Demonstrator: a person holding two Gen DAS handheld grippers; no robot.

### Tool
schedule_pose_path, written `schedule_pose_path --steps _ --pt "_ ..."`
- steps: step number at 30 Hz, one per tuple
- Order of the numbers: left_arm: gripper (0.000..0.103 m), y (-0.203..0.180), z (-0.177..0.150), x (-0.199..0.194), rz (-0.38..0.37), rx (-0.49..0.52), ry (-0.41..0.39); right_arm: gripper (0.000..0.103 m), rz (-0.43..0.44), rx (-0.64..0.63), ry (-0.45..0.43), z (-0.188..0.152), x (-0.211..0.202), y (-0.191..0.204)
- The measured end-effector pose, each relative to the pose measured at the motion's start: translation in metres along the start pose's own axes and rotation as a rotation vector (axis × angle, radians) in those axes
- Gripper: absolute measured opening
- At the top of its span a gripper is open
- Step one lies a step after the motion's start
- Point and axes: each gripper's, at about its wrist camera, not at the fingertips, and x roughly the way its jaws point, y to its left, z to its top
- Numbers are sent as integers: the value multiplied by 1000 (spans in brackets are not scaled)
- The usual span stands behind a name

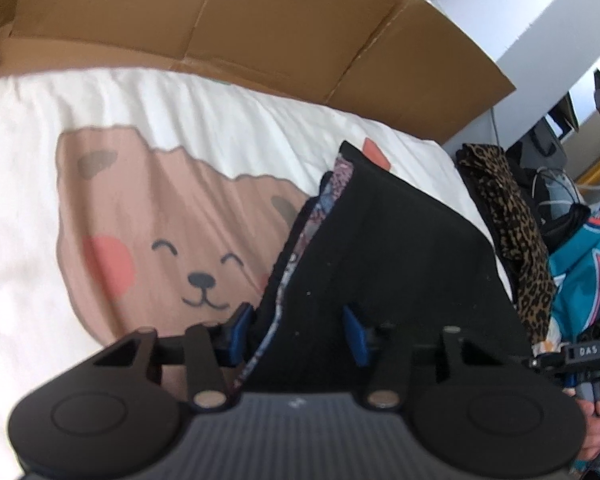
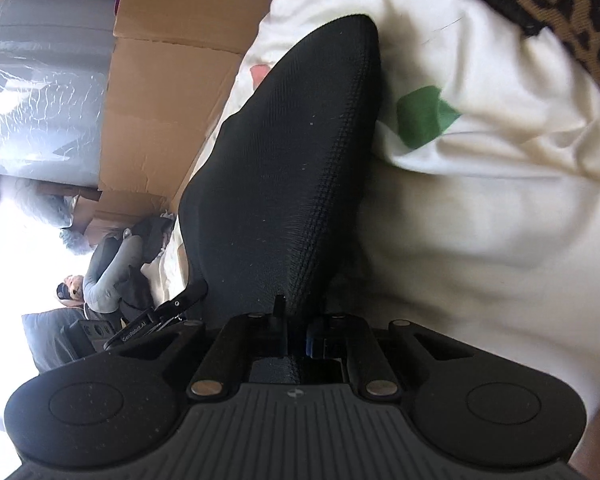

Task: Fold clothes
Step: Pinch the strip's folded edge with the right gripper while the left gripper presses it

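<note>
A black garment (image 1: 388, 248) with a patterned lining along its left edge is raised off the white bear-print bedsheet (image 1: 148, 240). My left gripper (image 1: 298, 326) stands open, its blue pads (image 1: 240, 328) on either side of the garment's near edge with a wide gap between them. In the right wrist view the same black garment (image 2: 292, 168) rises from my right gripper (image 2: 296, 336), whose pads are shut on a bunched fold of it. The right gripper (image 1: 592, 350) also shows at the far right of the left wrist view, with a hand below it.
A flattened cardboard sheet (image 1: 260, 24) leans behind the bed. A leopard-print garment (image 1: 508, 216) and a teal jersey (image 1: 588, 264) lie at the bed's right side. The white sheet (image 2: 480, 208) with a green patch lies right of the black garment.
</note>
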Motion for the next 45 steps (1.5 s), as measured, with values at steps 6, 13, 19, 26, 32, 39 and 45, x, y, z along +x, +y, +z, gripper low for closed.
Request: schedule_pose_path --steps 6,13,19,26,32,39,45 --pt "49 -11 -14 -5 17 -38 -9 5 -28 1 4 2 -18 -1" --pt "43 -24 -34 -13 14 -84 1 5 -63 -9 23 1 -33 -6" --pt "33 -31 -38 -21 15 -63 14 5 -76 8 34 -10 -41 -11" --pt "55 -24 -17 -19 23 -88 10 15 -101 30 4 -2 -39 -18" --pt "68 -35 10 -1 -12 -58 4 36 -84 68 -61 10 -37 -23" --pt "80 -44 27 23 -38 -36 23 36 -82 80 -101 19 -34 -25" --pt "80 -43 33 32 -66 -50 30 36 -75 82 -117 26 -28 -25"
